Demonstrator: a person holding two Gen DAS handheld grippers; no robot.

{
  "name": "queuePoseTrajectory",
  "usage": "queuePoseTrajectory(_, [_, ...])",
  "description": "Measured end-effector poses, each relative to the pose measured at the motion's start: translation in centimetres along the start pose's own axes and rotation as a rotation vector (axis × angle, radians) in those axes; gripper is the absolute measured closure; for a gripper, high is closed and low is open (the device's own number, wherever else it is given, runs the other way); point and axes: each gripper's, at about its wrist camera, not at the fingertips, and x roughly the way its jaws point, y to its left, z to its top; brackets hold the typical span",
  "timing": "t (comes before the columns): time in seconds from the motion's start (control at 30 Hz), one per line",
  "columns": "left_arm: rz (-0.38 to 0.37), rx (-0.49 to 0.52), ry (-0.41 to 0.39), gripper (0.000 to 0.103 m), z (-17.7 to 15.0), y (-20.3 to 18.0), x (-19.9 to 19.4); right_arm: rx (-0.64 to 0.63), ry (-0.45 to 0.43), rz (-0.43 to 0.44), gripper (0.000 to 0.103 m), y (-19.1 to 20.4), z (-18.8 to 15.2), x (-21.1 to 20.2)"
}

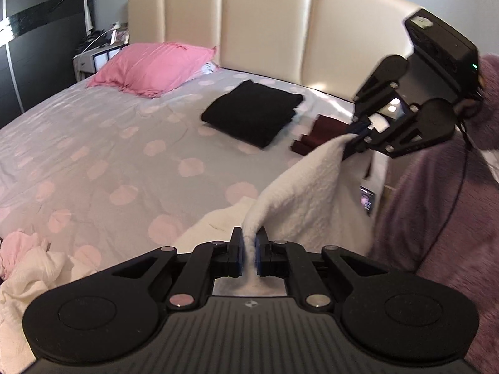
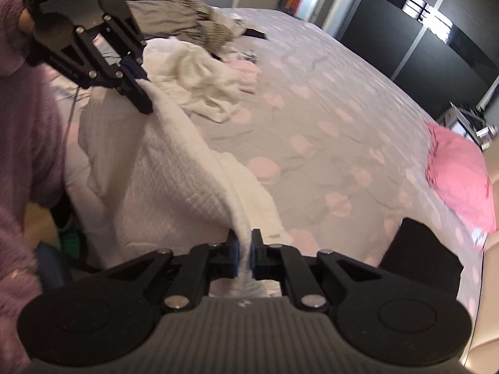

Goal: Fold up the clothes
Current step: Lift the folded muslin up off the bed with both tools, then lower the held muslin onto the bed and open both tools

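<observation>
A white textured garment hangs stretched between both grippers above the near edge of the bed. My left gripper is shut on one corner of it. My right gripper is shut on the other corner of the white garment. Each gripper shows in the other's view, the right gripper at upper right of the left wrist view and the left gripper at upper left of the right wrist view. The garment's lower part drapes down off the bed edge.
A folded black garment and a folded maroon one lie near the headboard. A pink pillow lies at the bed's head. A heap of unfolded white and pink clothes and a striped grey item lie at the foot.
</observation>
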Motion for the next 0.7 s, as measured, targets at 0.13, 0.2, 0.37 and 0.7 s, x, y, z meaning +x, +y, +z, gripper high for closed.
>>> queuePoseTrajectory(0.13, [0.032,-0.044,0.047,0.097,0.1,2.5,3.5,0.083,0.020,-0.006,0.095,-2.4,0.4,4.3])
queuePoseTrajectory(0.2, [0.050,-0.058,0.074,0.097,0.1,3.4,5.3,0.105,0.042,-0.011,0.095,-3.2,0.3,6.7])
queuePoseTrajectory(0.37, [0.082,-0.088,0.141,0.096,-0.5,4.8,9.3,0.155,0.104,0.007,0.095,-5.0,-0.6,12.7])
queuePoseTrajectory(0.7, [0.195,-0.216,0.148,0.054,-1.7,7.2,11.3,0.248,0.119,0.023,0.086,-6.5,-1.2,19.7])
